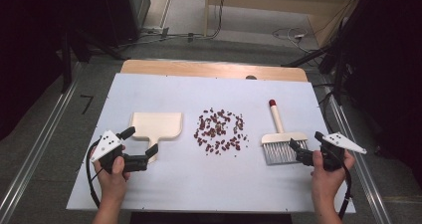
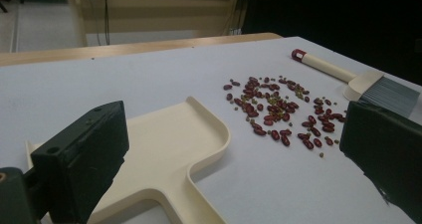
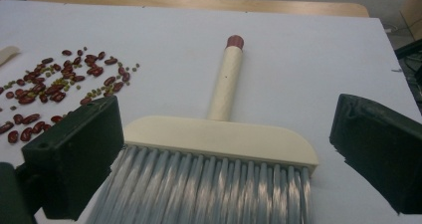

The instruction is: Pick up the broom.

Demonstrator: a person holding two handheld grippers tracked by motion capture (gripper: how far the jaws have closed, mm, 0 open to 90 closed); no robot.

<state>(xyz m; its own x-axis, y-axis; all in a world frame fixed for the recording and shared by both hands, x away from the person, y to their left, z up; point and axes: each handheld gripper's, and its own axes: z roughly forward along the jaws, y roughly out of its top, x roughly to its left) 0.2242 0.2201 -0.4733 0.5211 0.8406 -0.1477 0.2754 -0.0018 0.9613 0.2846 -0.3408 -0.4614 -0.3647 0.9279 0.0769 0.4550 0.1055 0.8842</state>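
While both jaws stand wide open, holding nothing: left gripper (image 1: 140, 147) straddles dustpan (image 1: 156, 125) handle, right gripper (image 1: 306, 150) at brush (image 1: 281, 140) bristles; beans (image 1: 219, 130) between, table (image 1: 164, 184) centre, brush at 3 o'clock.

Counts: 1 dustpan (image 1: 156, 125), 1 brush (image 1: 279, 137), 1 scattered pile of beans (image 1: 219, 130) (too many to count), 2 hand-held grippers: left (image 1: 141, 141), right (image 1: 304, 139).

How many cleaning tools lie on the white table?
2. The cream dustpan lies left of the beans, by the left gripper; the brush lies right of them.
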